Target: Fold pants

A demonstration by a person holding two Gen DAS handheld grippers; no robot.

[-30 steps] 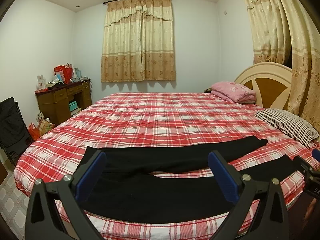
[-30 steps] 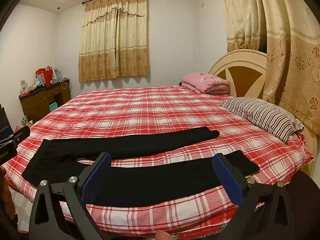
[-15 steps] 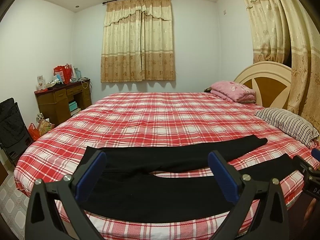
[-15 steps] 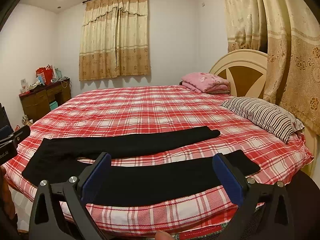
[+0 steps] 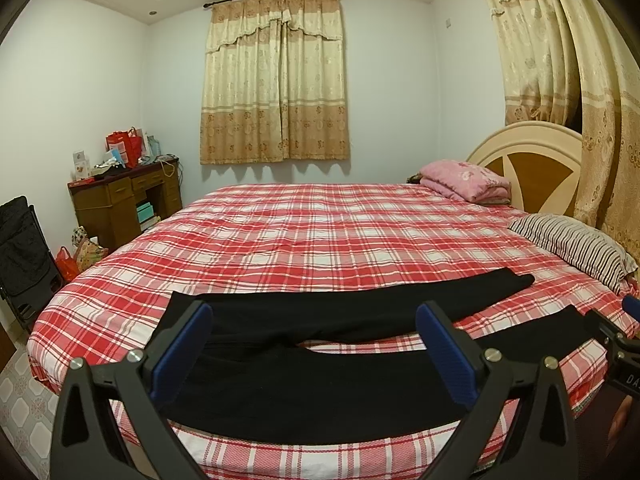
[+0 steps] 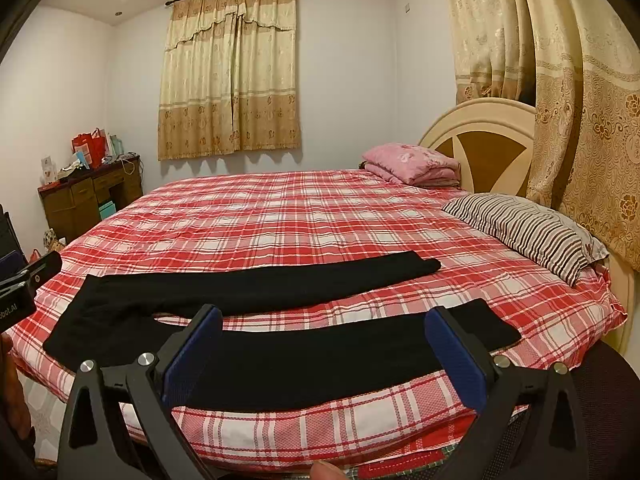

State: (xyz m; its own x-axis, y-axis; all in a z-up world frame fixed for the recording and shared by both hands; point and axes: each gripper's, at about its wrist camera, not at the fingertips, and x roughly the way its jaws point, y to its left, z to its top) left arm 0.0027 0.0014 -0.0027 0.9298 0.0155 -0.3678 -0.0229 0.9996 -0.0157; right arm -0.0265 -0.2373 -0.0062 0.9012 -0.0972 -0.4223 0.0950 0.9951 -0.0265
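pants: black soft-fabric pants lie flat, unfolded, along near edge of bed, waist toward its left end, two legs spread apart in a V running to the right
bed: round bed with red-and-white plaid sheet carries the pants; bare sheet shows between the two legs
left gripper: black gripper with blue pads held above near edge of bed, over waist and near leg, jaws spread wide, gripping nothing
right gripper: same kind of gripper above near edge of bed, over near leg toward its cuff, jaws wide, nothing between them
other things: striped brown-and-white pillow at right edge of bed; folded pink blanket at far right by cream headboard; brown wooden desk against far-left wall
change vs earlier: none visible; pants and both grippers sit as they did 0.5 s and 1.0 s ago
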